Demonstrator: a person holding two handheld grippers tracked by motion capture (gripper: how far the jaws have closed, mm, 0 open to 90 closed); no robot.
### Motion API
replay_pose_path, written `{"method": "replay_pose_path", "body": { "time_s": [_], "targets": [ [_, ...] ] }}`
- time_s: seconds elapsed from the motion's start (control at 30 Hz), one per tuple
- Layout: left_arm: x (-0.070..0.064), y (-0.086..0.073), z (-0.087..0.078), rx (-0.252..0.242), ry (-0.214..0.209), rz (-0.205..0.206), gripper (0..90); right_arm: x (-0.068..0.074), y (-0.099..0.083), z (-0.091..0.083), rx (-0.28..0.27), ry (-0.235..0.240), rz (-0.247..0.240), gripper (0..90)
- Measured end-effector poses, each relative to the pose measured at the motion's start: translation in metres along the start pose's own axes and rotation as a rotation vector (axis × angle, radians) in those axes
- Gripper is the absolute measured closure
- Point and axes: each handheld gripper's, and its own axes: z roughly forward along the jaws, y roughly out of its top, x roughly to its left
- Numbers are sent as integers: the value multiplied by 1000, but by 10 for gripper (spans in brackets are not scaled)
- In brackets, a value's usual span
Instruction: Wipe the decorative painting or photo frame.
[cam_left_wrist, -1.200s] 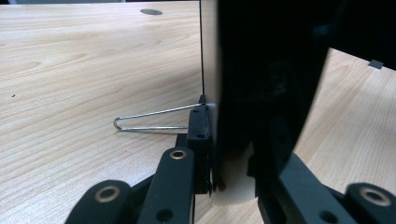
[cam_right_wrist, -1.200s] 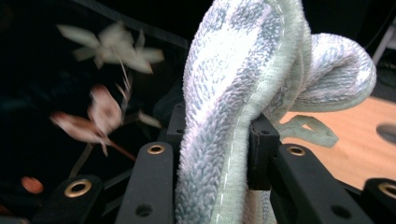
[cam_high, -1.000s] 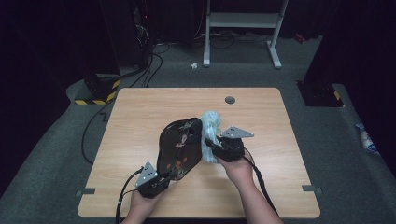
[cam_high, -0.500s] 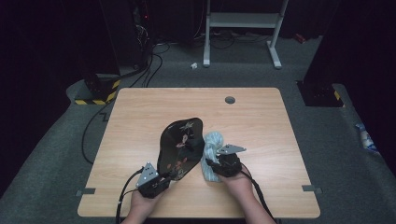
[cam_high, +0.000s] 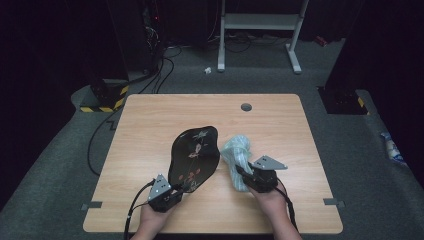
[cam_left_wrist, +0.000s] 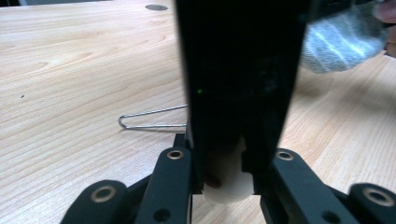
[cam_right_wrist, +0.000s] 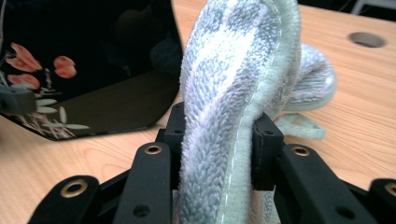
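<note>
From the high view, the black lacquered tray with its flower pattern lies near the middle of the wooden table, and everything else is best placed against it: the left gripper grips its near edge, while the pale green cloth sits just beside its right rim, held by the right gripper a little nearer the person. In the left gripper view, the jaws stand clamped on the tray's edge, which rises dark and upright between them; a thin wire stand lies on the table beyond the tray, and the cloth shows blurred past the tray's right side. In the right gripper view, the jaws are pinched on a thick fold of the cloth, with the tray's glossy face close at the left and lifted off the table. The step looks like wiping the tray: it would go best with the left grip kept firm so the tray does not swing, and the cloth pressed flat against the glossy face, swept along it without the hard jaw tips scratching the lacquer.
</note>
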Motion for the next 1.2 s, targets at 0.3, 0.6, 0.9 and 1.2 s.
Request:
{"method": "replay_pose_path", "body": {
  "time_s": [0.3, 0.6, 0.9, 1.2],
  "targets": [
    [7, 2, 1, 5, 46, -23, 768, -12, -17, -13, -15, -50, 26, 661],
    [10, 1, 1, -12, 69, -31, 714, -21, -29, -7, 34, -89, 47, 658],
    [4, -2, -3, 5, 51, -32, 560, -21, -26, -5, 43, -83, 63, 659],
    [-9, -4, -9, 27, 48, -2, 548, -15, -20, 8, 39, -51, 64, 623]
  ]
}}
